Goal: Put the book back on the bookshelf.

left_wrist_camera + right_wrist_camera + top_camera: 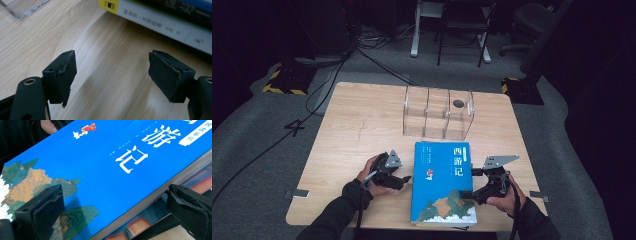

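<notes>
Your left gripper [404, 178] sits at lower left of centre in the high view, jaws spread apart with nothing between them; in the left gripper view its pads [63, 75] frame bare wood, and the book's pale page edge runs across the upper right of that frame, the cover above it cut off and blurred. Your left hand [371, 177] wraps the gripper body from behind, so much of it is hidden.

Your right gripper [468, 192] is at lower right of centre in the high view, jaws also apart, straddling the right edge of the blue book [443, 182]. In the right gripper view one jaw lies over the cover's mountain picture at lower left and the other sits low at the right edge, beside the page block; whether either pad touches the book is hard to make out. A second printed cover [147, 216] shows beneath the blue one, mostly hidden.

The book lies flat on the table [357, 130], near its bottom edge. Just above it stands a clear divided organiser [438, 113], whose corner appears in the upper left of the left gripper view.
</notes>
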Demonstrator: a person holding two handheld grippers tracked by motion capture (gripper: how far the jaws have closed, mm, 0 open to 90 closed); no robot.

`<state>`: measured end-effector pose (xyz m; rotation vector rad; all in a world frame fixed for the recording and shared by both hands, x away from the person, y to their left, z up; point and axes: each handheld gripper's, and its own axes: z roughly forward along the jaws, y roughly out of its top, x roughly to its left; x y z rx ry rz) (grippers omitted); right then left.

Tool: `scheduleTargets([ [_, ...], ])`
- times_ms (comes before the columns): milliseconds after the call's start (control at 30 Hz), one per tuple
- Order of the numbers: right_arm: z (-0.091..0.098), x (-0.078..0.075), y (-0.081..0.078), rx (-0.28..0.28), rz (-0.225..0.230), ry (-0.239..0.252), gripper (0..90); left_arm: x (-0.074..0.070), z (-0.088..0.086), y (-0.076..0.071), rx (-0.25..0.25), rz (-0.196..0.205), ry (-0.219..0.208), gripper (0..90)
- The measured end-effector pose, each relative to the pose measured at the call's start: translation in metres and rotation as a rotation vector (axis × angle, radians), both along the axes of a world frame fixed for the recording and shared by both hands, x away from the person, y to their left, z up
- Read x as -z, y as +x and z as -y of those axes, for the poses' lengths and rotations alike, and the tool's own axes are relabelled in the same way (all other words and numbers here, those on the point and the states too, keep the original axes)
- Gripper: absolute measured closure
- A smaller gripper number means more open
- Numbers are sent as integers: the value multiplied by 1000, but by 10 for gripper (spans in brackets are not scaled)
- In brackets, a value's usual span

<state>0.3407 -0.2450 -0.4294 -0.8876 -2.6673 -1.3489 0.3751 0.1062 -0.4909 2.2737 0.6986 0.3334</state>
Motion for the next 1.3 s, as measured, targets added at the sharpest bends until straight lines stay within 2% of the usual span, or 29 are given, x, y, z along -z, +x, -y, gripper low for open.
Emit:
scheduleTargets([
  [100, 0, 0, 0, -1, 3, -3, 18, 0, 3, 5, -8, 3, -10, 231],
  [167, -1, -1, 0, -5, 11, -9, 20, 0, 6, 8, -11, 3, -1, 233],
  [233, -1, -1, 0, -8, 17, -8, 19, -1, 8, 11, -12, 0, -28, 234],
  [333, -1, -2, -1, -10, 22, -10, 19, -1, 11, 14, -19, 13, -8, 238],
  [400, -1, -2, 0, -14, 23, -11, 20, 0, 11, 16, -21, 5, -15, 241],
  [467, 0, -3, 0, -19, 26, -14, 22, -1, 11, 18, -26, 13, -13, 243],
  [633, -2, -4, 2, -30, 36, -9, 28, 1, 11, 22, -28, 14, -40, 330],
  [1067, -16, -8, 16, -50, 80, -11, 47, 3, 14, 25, -22, 28, -27, 342],
  [1233, -16, -8, 17, -43, 84, 1, 82, -1, 8, 27, -50, 32, -55, 377],
  [1300, -13, -7, 17, -28, 79, 19, 122, -4, 3, 28, -64, 37, -99, 421],
])
